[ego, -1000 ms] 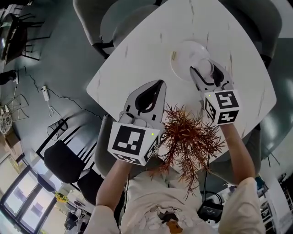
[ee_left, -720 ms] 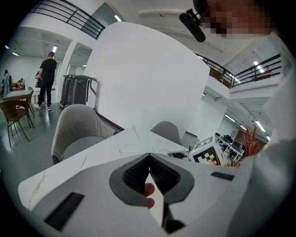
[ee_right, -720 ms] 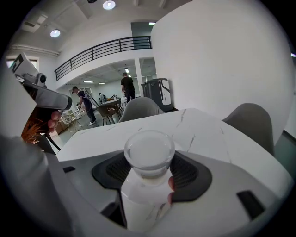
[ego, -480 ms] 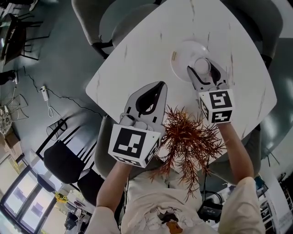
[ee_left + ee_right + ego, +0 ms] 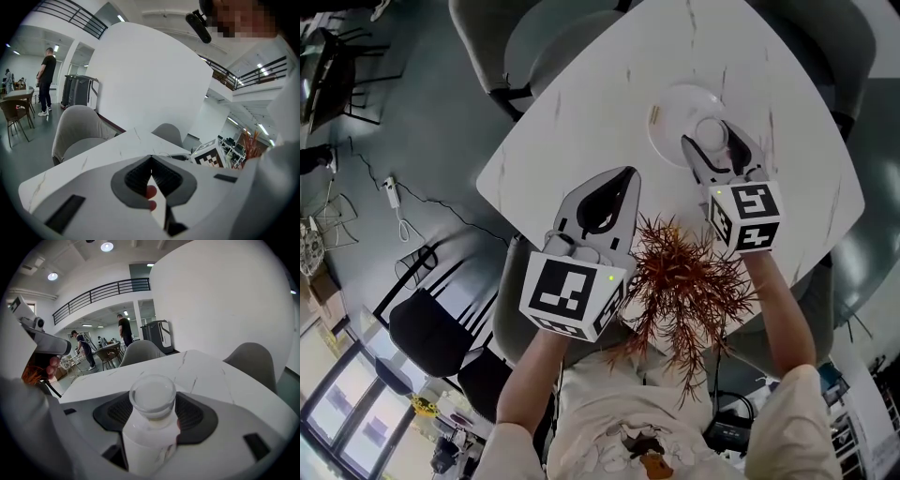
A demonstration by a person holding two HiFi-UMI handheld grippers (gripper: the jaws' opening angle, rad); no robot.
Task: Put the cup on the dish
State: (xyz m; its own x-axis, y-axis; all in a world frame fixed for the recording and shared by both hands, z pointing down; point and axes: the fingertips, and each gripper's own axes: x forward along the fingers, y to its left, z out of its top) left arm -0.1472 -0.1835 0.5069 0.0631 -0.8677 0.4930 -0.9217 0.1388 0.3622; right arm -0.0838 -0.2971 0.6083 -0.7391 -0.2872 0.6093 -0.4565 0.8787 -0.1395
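Filling most of the head view, a white table (image 5: 581,122) with thin dark veins and rounded corners stands on a grey floor; grey chairs (image 5: 553,37) are pushed in at its far left edge and others show round its right side; a red-brown spiky plant (image 5: 684,281) lies over the near edge of the table, between the two arms of the person.

The left gripper (image 5: 628,173) hangs over the near left part of the table, pointing towards the middle; in the left gripper view its jaws are together, the dark ribbed pads meet at the tip, and nothing is between them.

The right gripper (image 5: 715,150) is over the far right part of the table, above the near side of the dish (image 5: 667,117); its jaws are clamped on the cup (image 5: 151,418), one pad on each side of the cup's body.

The dish is white and round, and it lies flat on the table, well in from the right edge.

The cup is white and upright, with its open mouth up; from the head view it is over the near right part of the dish; I cannot tell whether its bottom touches the dish.
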